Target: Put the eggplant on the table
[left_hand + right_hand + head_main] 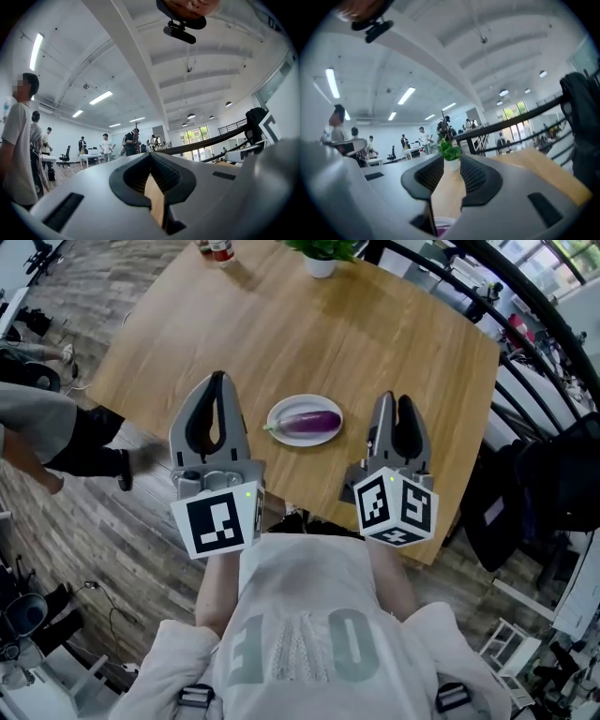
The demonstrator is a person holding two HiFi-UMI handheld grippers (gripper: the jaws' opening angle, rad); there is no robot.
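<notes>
What worries me most is the skin of the glossy dark-purple eggplant (307, 423). It looks smooth and rounded, so I judge it could squirt out of a pinch that lands off the thick middle. It could then roll toward the near edge of the pale wooden bench (281, 324), which is not far from it.

The small round white plate (292, 404) under it looks light. A pad catching its rim might tip or drag it.

Neither pair of tongs is set to take it. The left tongs (217, 379) have their tips together around nothing. The right tongs (394, 399) stand only a narrow slot apart and are also empty. Their own view shows bare bench and the far green potted plant (450, 152) through that slot. If I go in without widening them, I'd expect to shove the eggplant rather than grip it.

The eggplant lies on the plate between the two pairs of tongs, touching neither. It lies lengthwise left to right, with the green stem cap at its left end and light streaks along its top. It is plump and blunt at the right end.
</notes>
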